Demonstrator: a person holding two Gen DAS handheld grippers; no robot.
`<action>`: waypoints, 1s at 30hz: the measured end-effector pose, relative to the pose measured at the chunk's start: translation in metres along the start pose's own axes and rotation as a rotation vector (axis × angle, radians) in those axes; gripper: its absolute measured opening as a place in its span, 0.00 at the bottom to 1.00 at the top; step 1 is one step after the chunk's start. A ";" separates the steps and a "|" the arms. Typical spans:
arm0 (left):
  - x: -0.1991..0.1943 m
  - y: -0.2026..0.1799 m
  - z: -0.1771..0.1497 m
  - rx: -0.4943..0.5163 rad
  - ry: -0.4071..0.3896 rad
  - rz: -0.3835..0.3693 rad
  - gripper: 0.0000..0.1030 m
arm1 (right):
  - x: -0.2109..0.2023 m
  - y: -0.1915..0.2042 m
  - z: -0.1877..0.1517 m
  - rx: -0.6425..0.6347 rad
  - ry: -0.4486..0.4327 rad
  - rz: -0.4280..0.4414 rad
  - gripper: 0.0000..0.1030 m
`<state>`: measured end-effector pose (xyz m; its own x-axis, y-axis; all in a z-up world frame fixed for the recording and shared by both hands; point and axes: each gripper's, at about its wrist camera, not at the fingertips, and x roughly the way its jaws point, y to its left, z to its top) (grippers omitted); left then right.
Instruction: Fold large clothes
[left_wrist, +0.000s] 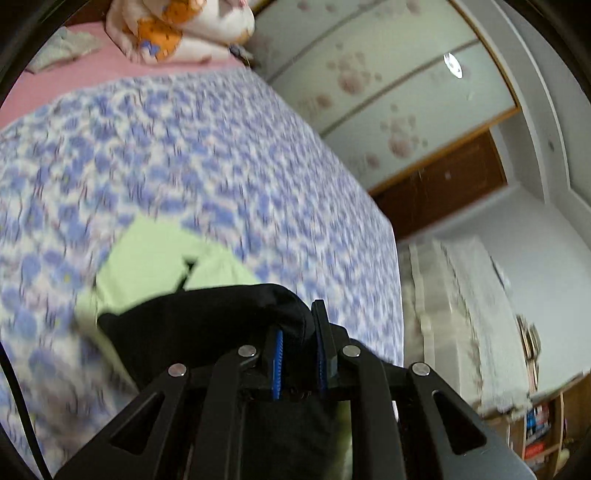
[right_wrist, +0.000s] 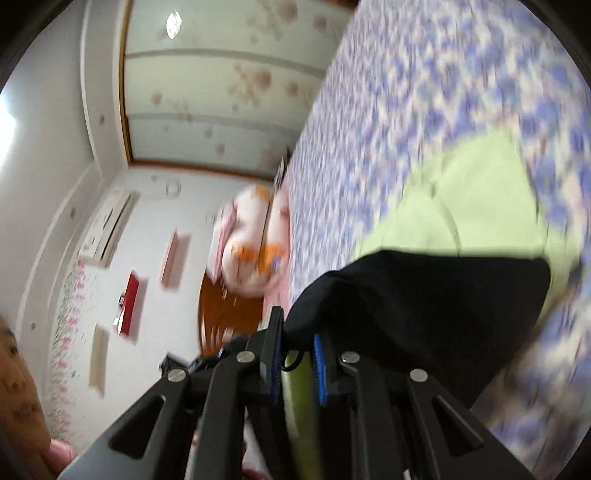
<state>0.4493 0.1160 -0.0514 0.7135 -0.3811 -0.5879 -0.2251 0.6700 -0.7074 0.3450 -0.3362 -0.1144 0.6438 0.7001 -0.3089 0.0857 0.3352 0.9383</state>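
A large garment, black on one side (left_wrist: 192, 325) and light green on the other (left_wrist: 155, 251), hangs over a bed with a blue-and-white flowered cover (left_wrist: 207, 155). My left gripper (left_wrist: 297, 332) is shut on a bunched black edge of it. My right gripper (right_wrist: 297, 332) is shut on another black edge (right_wrist: 417, 295), with green cloth (right_wrist: 465, 206) beyond and a green strip between its fingers. Both views are tilted and blurred by motion.
A pink sheet (left_wrist: 74, 77) and a bundled white-and-orange quilt (left_wrist: 177, 29) lie at the head of the bed. A sliding wardrobe with paw prints (left_wrist: 373, 81) stands beside the bed. A person's face (right_wrist: 14, 387) shows at the lower left of the right wrist view.
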 end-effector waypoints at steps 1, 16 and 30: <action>0.006 0.004 0.008 -0.003 -0.020 0.006 0.11 | 0.000 -0.002 0.012 0.007 -0.045 0.000 0.13; 0.169 0.106 0.103 -0.105 -0.031 0.278 0.11 | 0.030 -0.110 0.146 0.196 -0.382 -0.217 0.13; 0.278 0.182 0.096 -0.152 0.144 0.466 0.14 | 0.122 -0.199 0.185 0.240 -0.252 -0.581 0.16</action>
<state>0.6708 0.1932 -0.3061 0.4183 -0.1551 -0.8949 -0.5988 0.6938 -0.4002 0.5470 -0.4338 -0.3101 0.5971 0.2704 -0.7552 0.6193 0.4429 0.6483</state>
